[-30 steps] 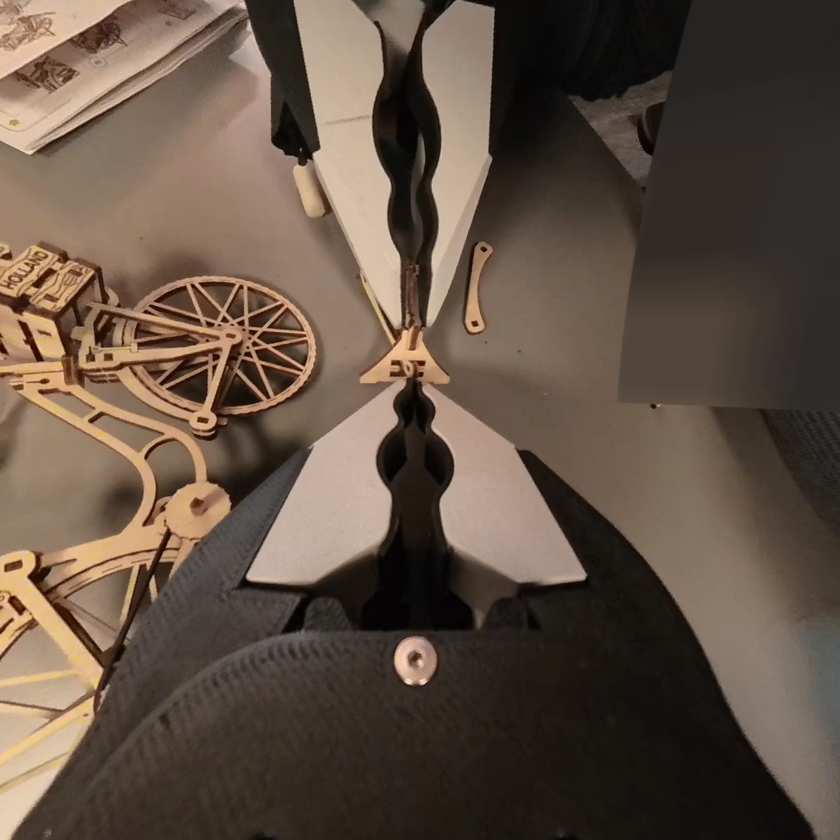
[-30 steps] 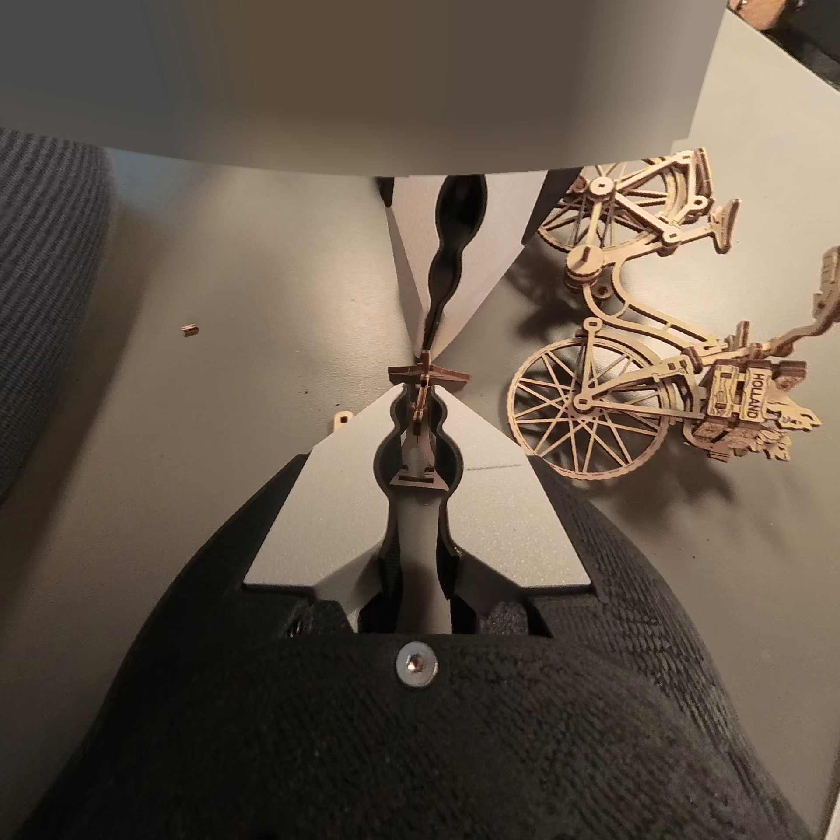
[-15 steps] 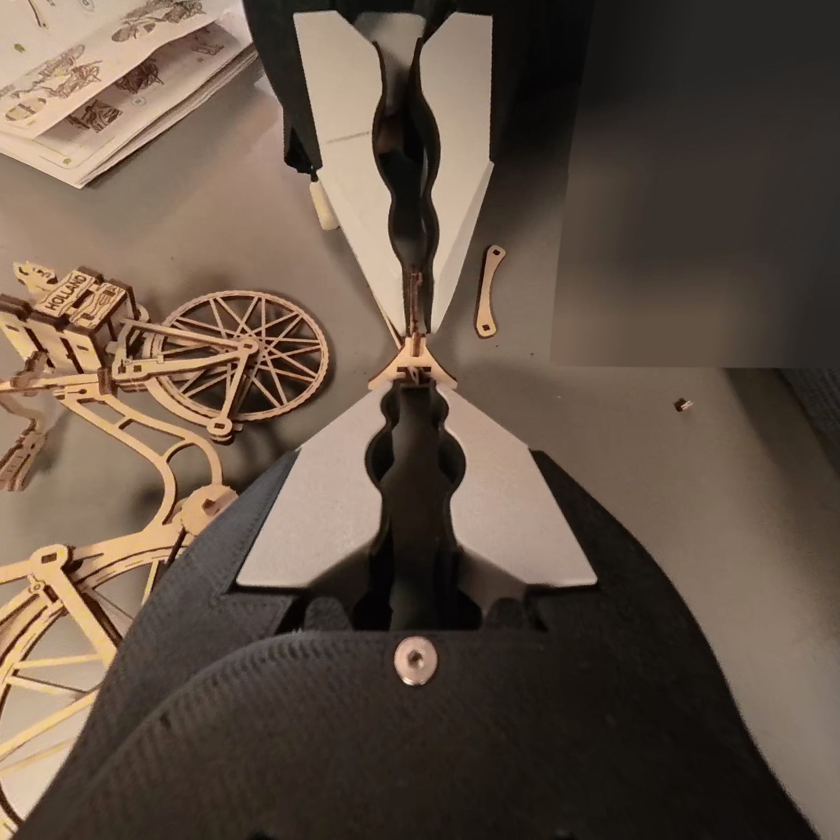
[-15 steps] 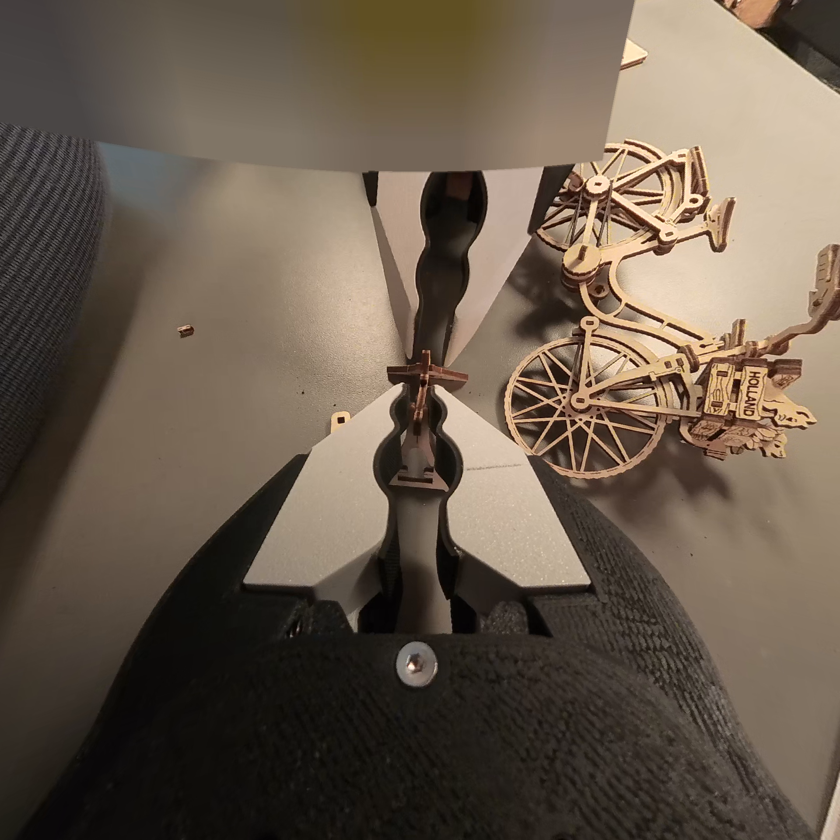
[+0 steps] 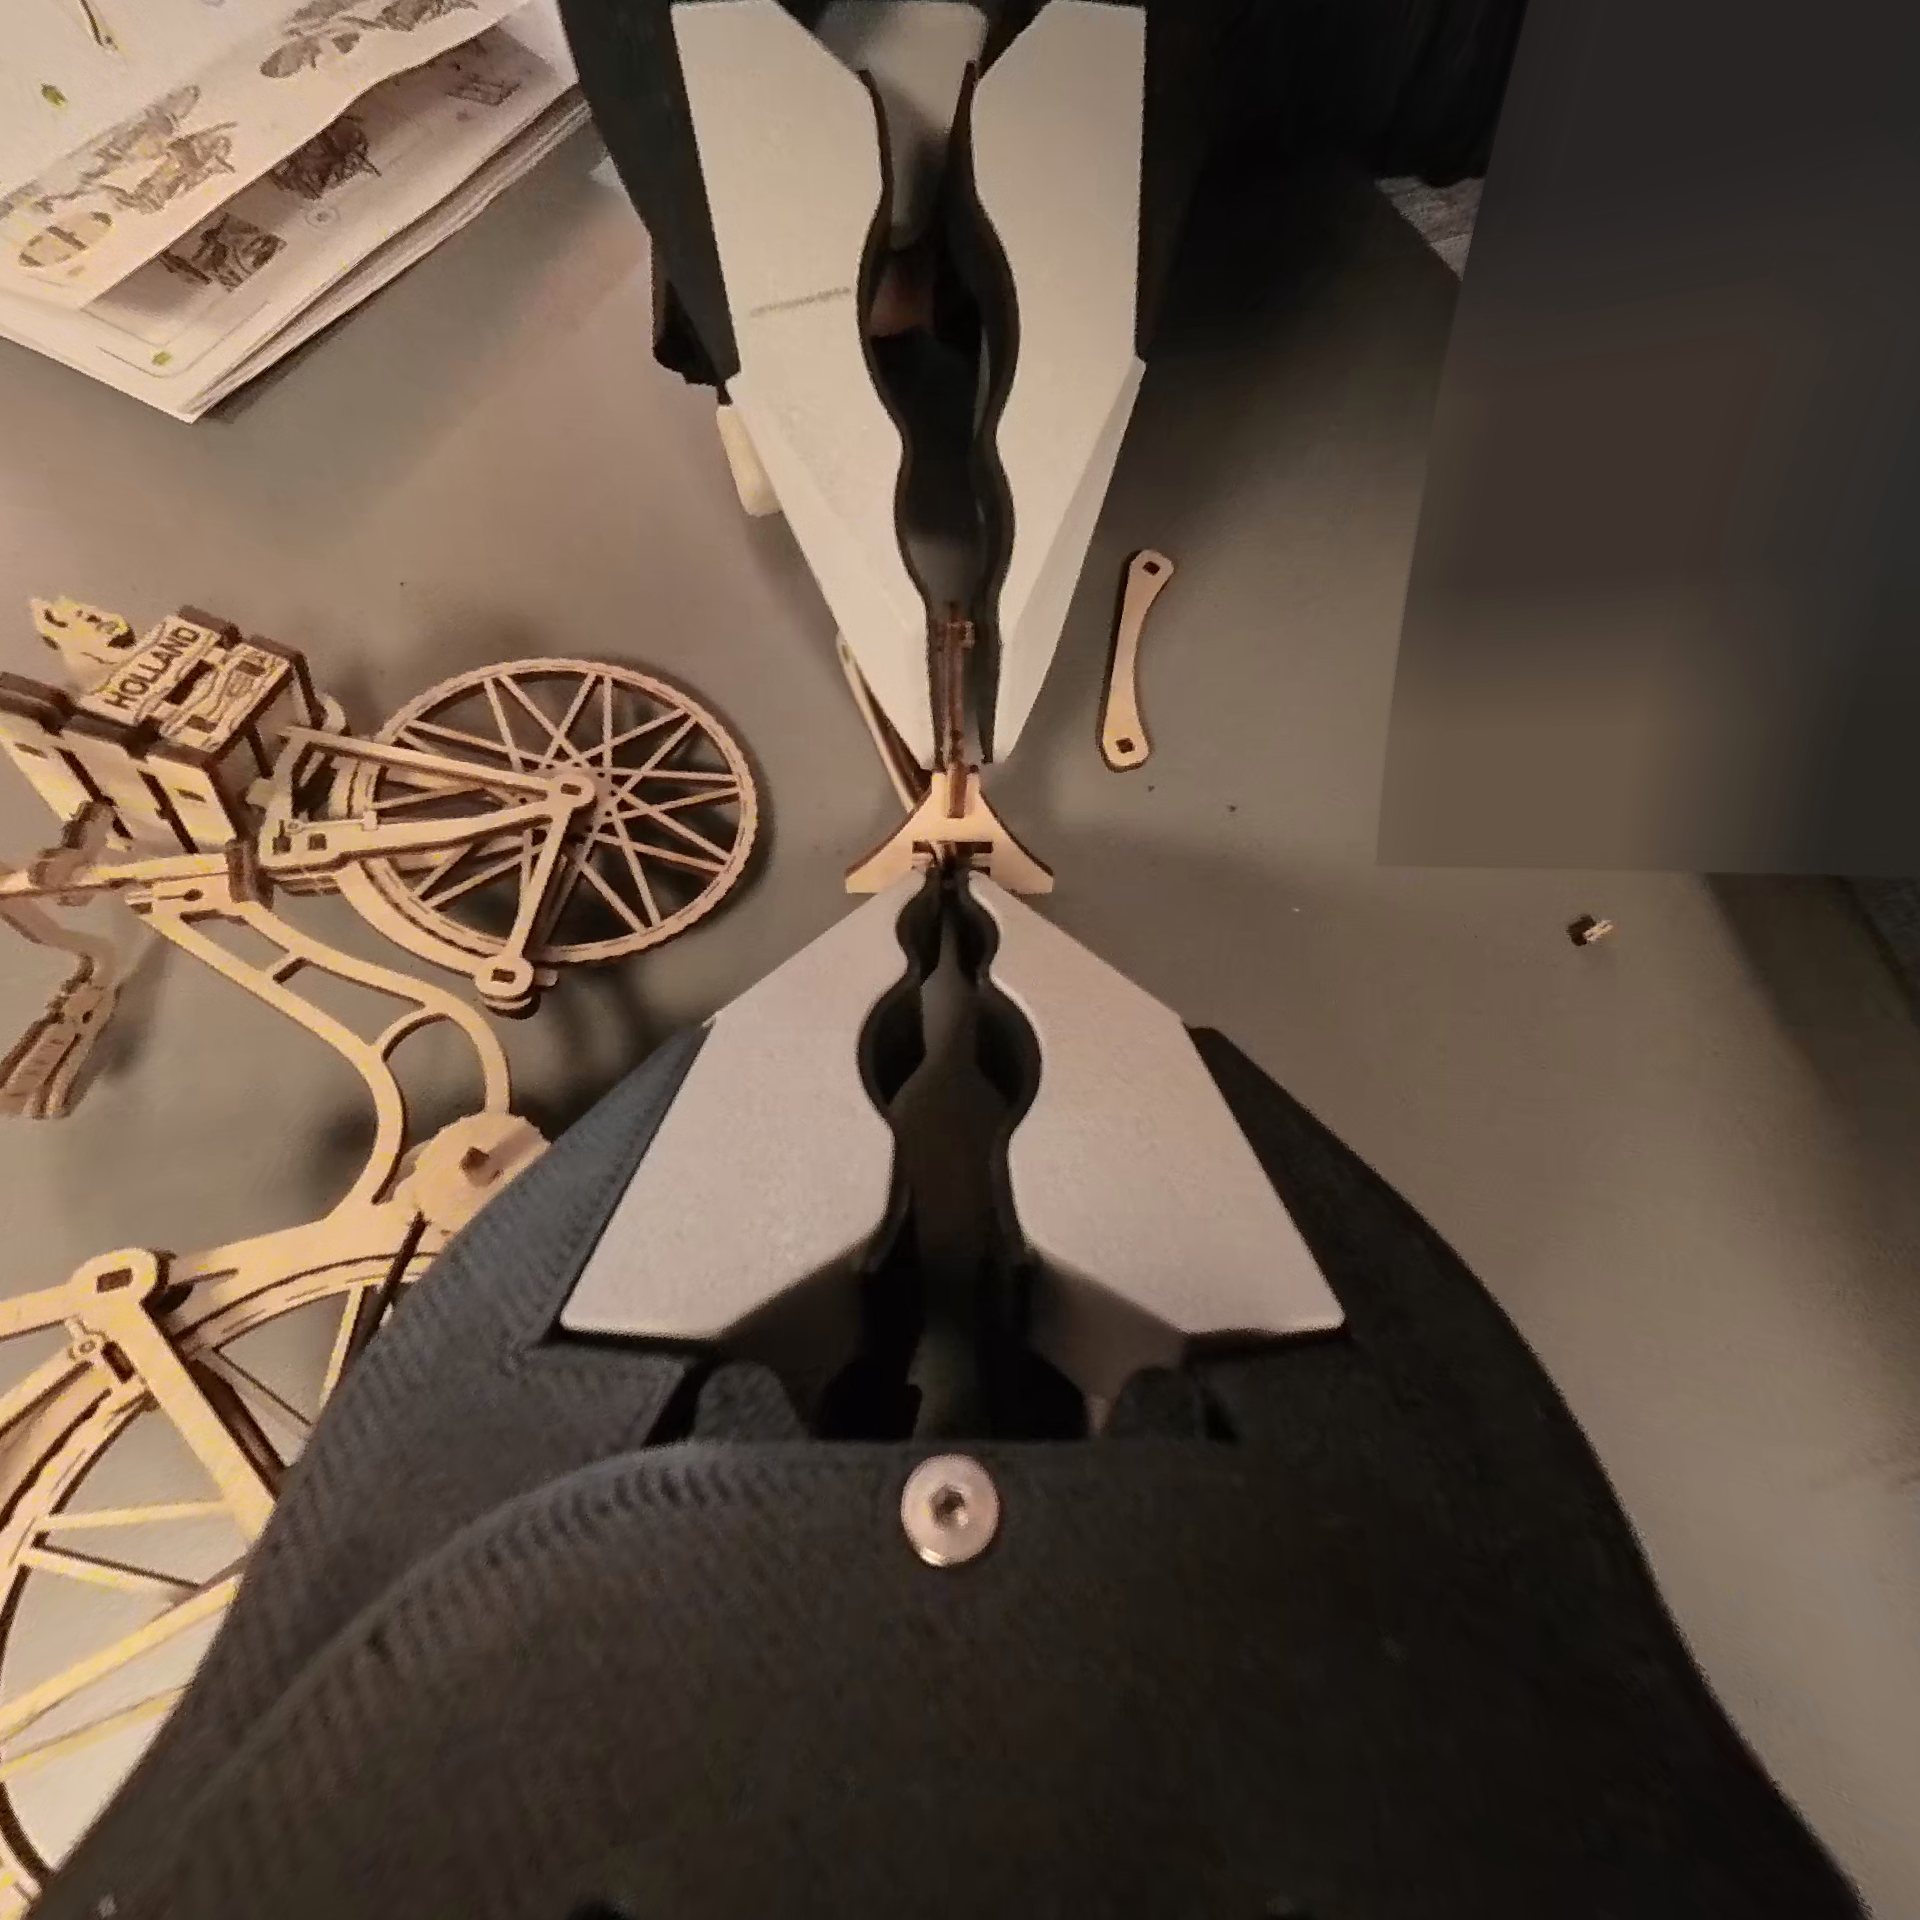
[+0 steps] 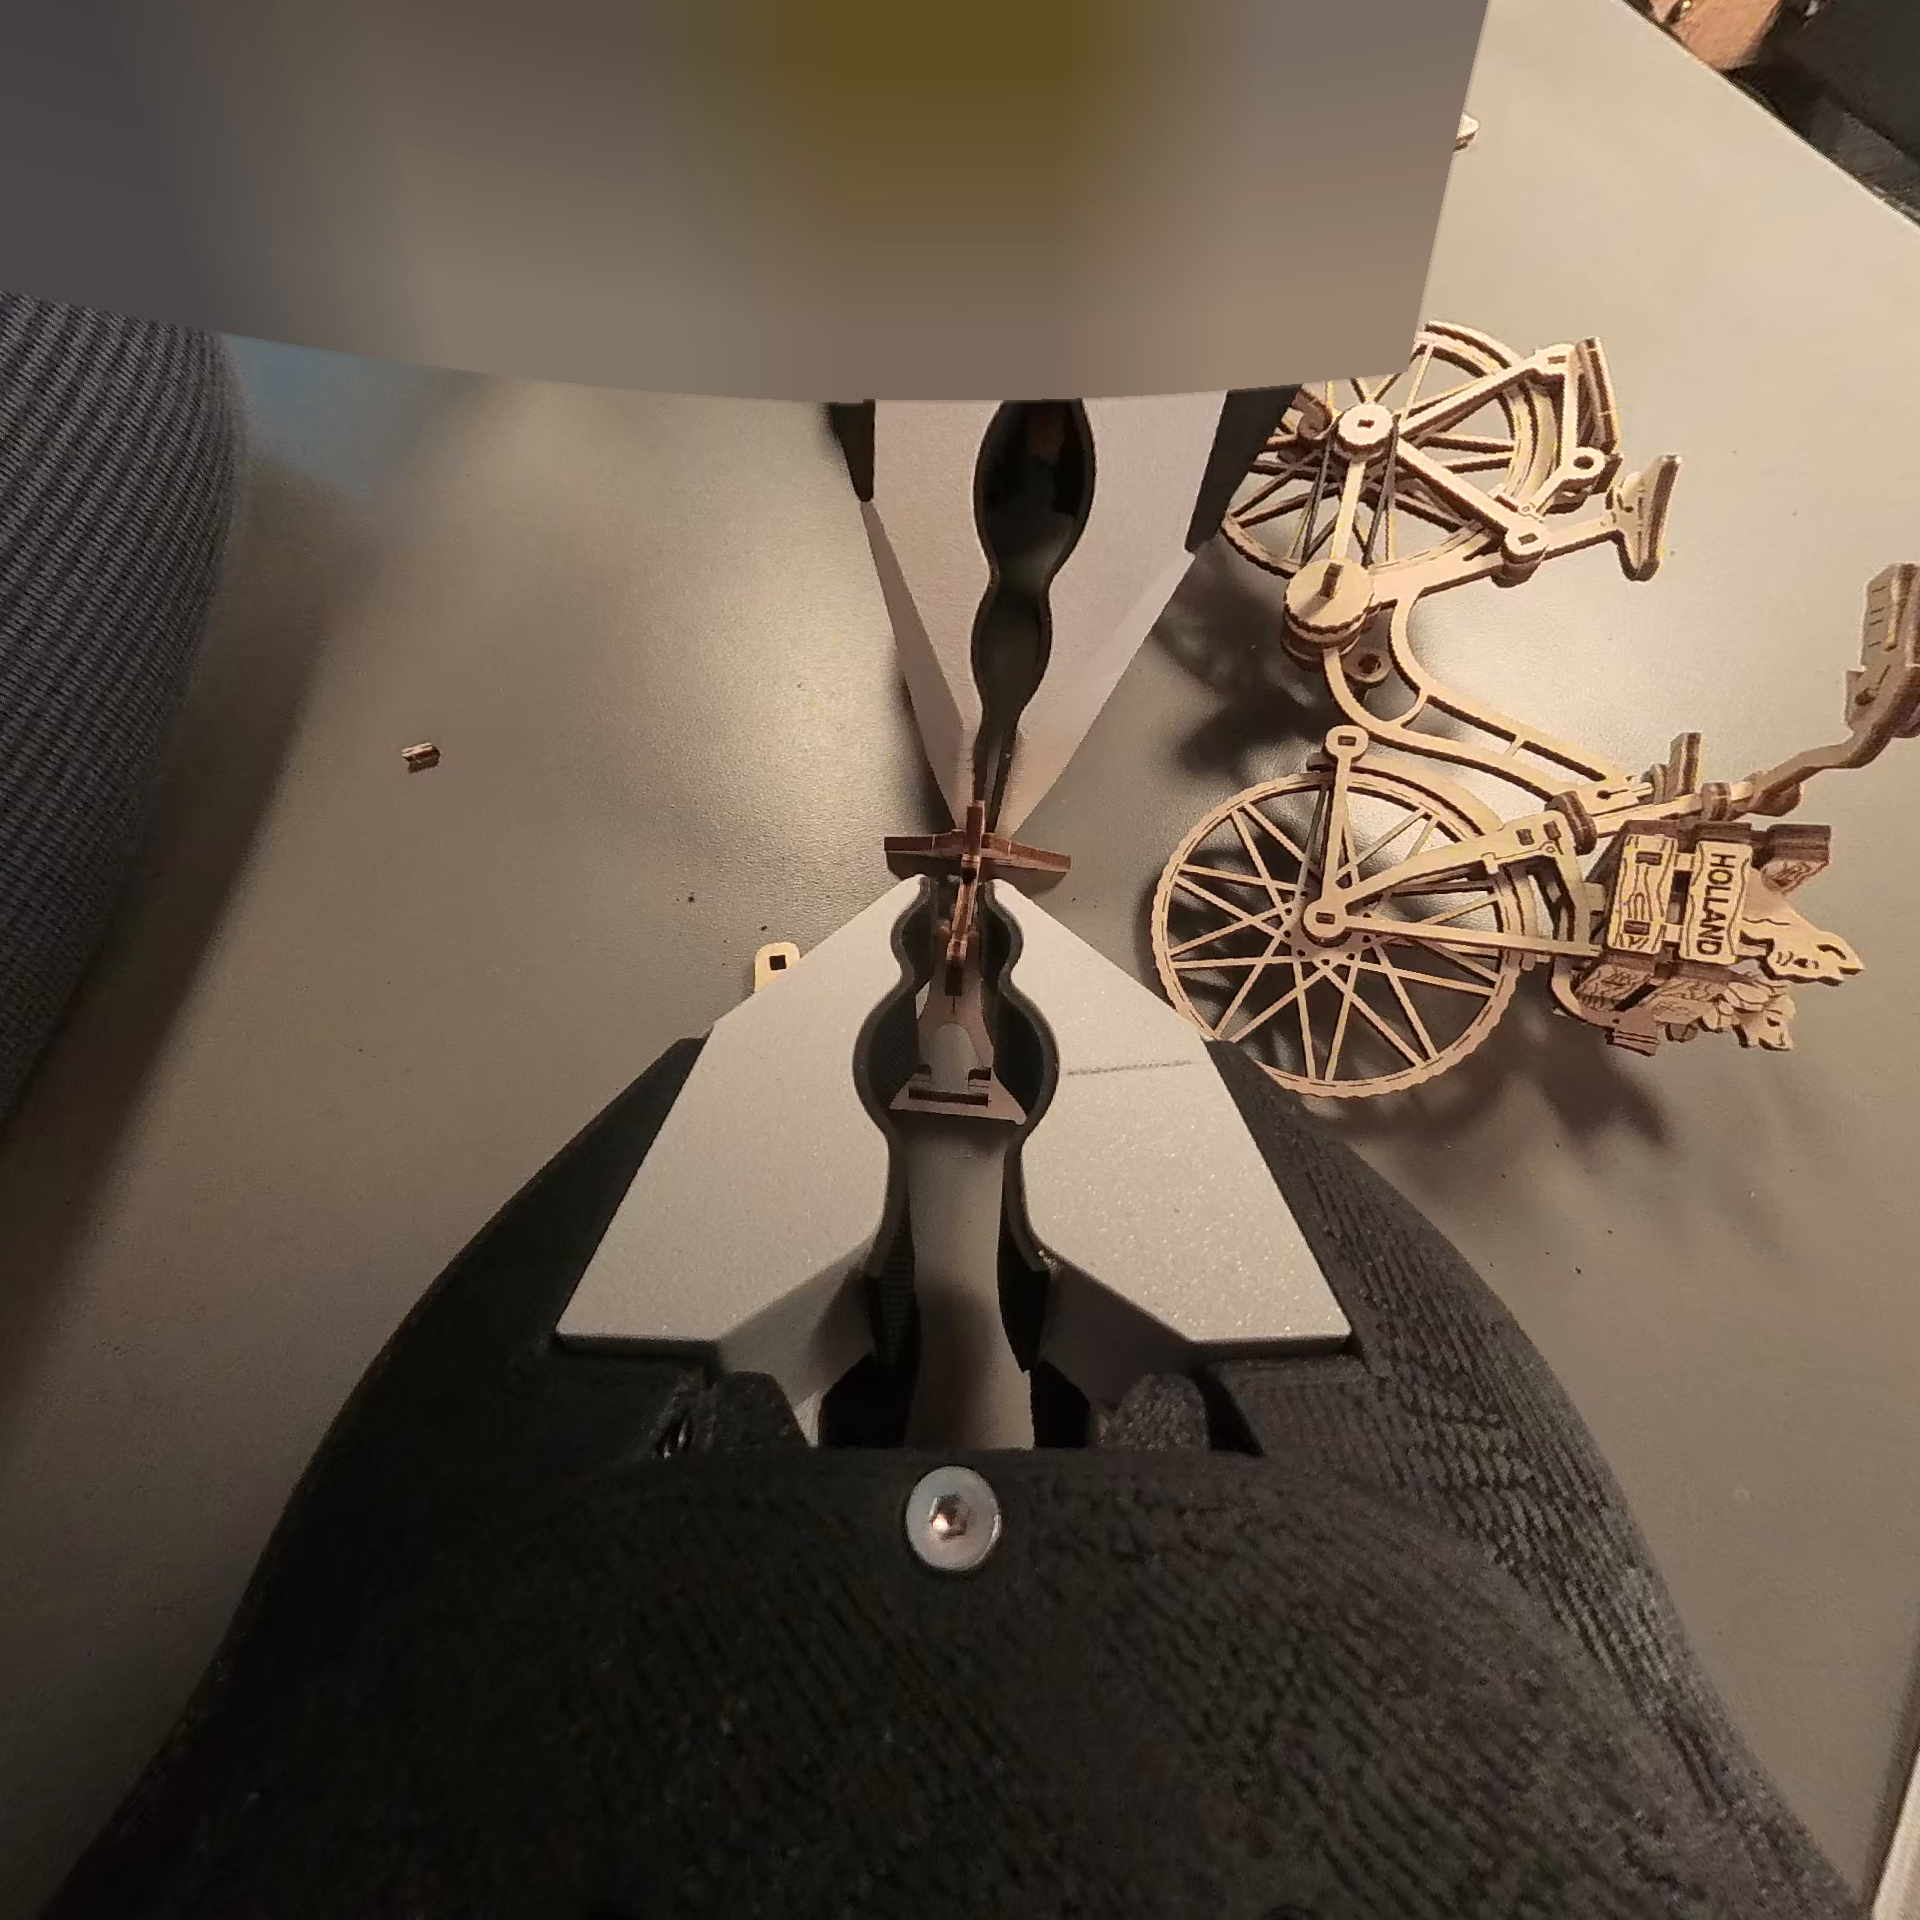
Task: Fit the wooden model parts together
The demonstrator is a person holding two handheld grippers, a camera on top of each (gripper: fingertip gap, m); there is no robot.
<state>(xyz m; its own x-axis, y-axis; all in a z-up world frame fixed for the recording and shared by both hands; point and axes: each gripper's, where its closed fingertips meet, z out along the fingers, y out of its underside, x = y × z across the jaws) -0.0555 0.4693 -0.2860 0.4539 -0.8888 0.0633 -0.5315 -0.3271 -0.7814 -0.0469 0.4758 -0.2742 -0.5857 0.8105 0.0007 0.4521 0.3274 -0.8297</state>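
Since the earlier frames the view of the left gripper (image 5: pixel 948 883) is shifted a little: the white instruction booklet (image 5: pixel 208 177) at 10 o'clock is seen more fully, and a tiny dark wooden offcut (image 5: pixel 1590 928) is brought into sight at 3 o'clock on the grey desk (image 5: pixel 1351 1039). The two grippers are kept tip to tip as before.

The small pale triangular wooden piece (image 5: pixel 948 842) is pinched at its base by the left gripper's closed fingers (image 5: pixel 790 1122), so that its slot is presented outward. The thin brown wooden strip-shaped part (image 6: pixel 237 940) is clamped edge-on by the right gripper (image 6: pixel 961 894), its fingers (image 6: pixel 1143 1164) pressed shut on it, with its wide foot lying back in the channel between them. The two parts are crossed at the point where both sets of tips meet, held clear above the desk; this suits a straight push along the slot, judged as the step in hand.

The partly built pale wooden bicycle model (image 5: pixel 343 831) is laid flat at 9 o'clock in the left view, well apart from the join. A loose curved wooden link (image 5: pixel 1132 665) is left lying at 1 o'clock, just beside the right gripper.

How deep the joint is seated cannot be told.
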